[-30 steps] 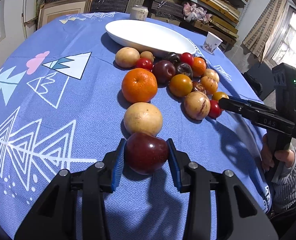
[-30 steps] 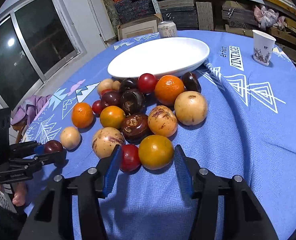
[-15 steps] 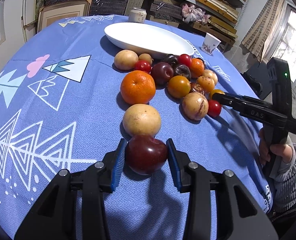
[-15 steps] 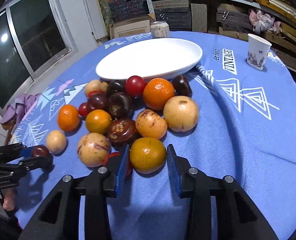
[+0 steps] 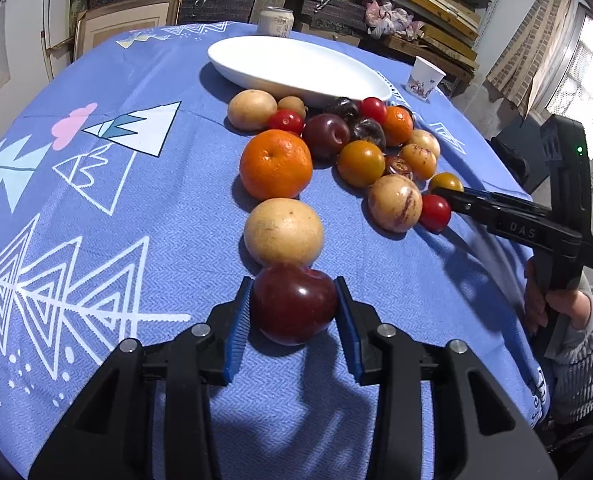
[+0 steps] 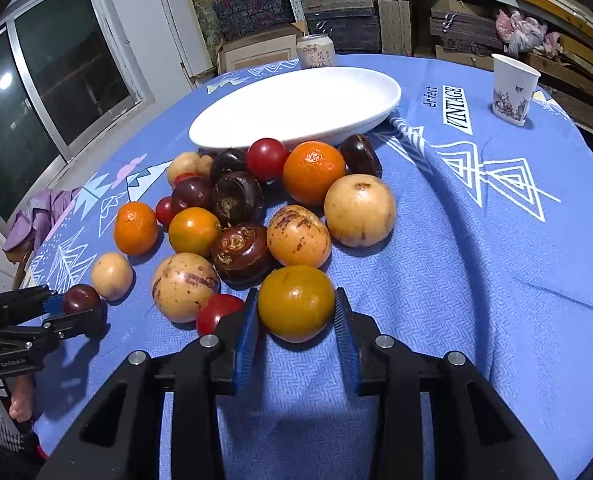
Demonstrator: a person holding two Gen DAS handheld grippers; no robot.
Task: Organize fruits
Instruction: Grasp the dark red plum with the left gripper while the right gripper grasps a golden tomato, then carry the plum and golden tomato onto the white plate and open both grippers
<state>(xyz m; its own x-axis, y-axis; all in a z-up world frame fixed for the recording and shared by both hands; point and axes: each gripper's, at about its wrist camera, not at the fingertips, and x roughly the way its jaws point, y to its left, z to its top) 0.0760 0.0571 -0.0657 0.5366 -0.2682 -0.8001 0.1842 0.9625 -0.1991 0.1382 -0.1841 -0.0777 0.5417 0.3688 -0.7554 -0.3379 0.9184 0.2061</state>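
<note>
I count two tangerines (image 6: 313, 171), three red cherry tomatoes (image 6: 267, 159), one white platter (image 6: 296, 108), one paper cup (image 6: 512, 90) and one can (image 6: 315, 56).

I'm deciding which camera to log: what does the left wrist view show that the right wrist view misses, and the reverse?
Left wrist only: the right hand holding its gripper's handle.
Right wrist only: the dark sliding window and the white "VINTAGE" print.
Both: the white oval dish, the dark red plum between the left gripper pads, and the yellow-orange tomato between the right gripper pads.
</note>
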